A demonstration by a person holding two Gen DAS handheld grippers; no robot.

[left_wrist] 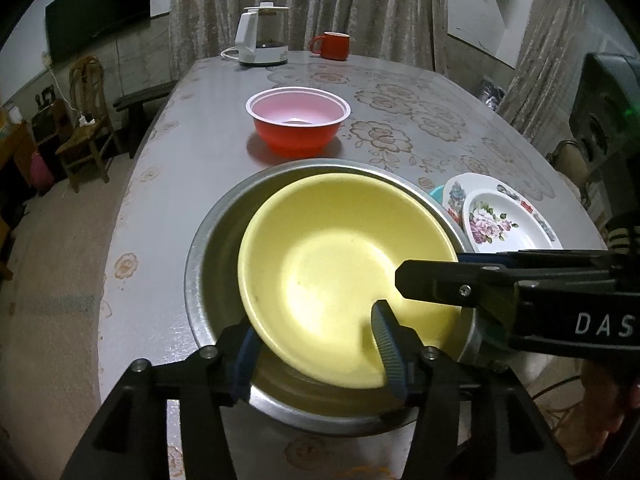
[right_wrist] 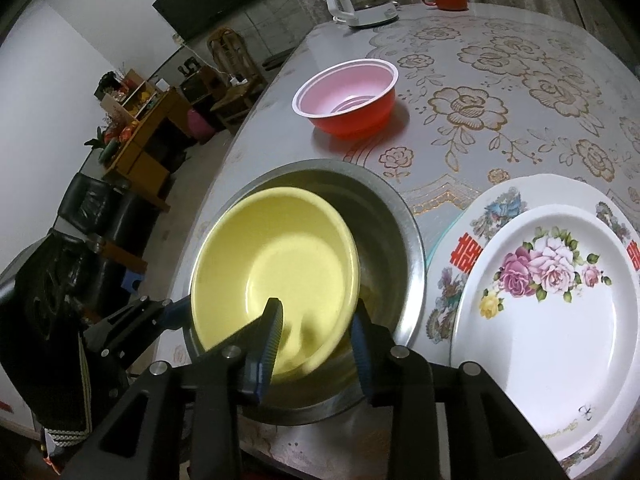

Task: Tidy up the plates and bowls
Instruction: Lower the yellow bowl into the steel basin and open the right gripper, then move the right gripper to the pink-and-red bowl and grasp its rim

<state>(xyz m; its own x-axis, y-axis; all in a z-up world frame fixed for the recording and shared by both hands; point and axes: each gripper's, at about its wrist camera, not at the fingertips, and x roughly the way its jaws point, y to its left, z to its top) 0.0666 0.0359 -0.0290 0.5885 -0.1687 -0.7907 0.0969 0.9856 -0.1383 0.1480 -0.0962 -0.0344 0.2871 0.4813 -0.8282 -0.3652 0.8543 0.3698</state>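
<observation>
Table (left_wrist: 168,184); tilted yellow bowl (left_wrist: 340,264)

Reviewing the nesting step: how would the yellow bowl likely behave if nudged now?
The yellow bowl sits tilted inside the steel bowl, so it would probably rock or slide. Its smooth, glossy surface looks slippery, and it seems stiff and probably light.

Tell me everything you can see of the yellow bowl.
The yellow bowl is plain, pale, smooth and round, plastic or melamine by its look, and empty. It sits tilted inside the metal basin, leaning toward one side of it. The left gripper and the right gripper each straddle its near rim with jaws apart, not pressing on it.
</observation>
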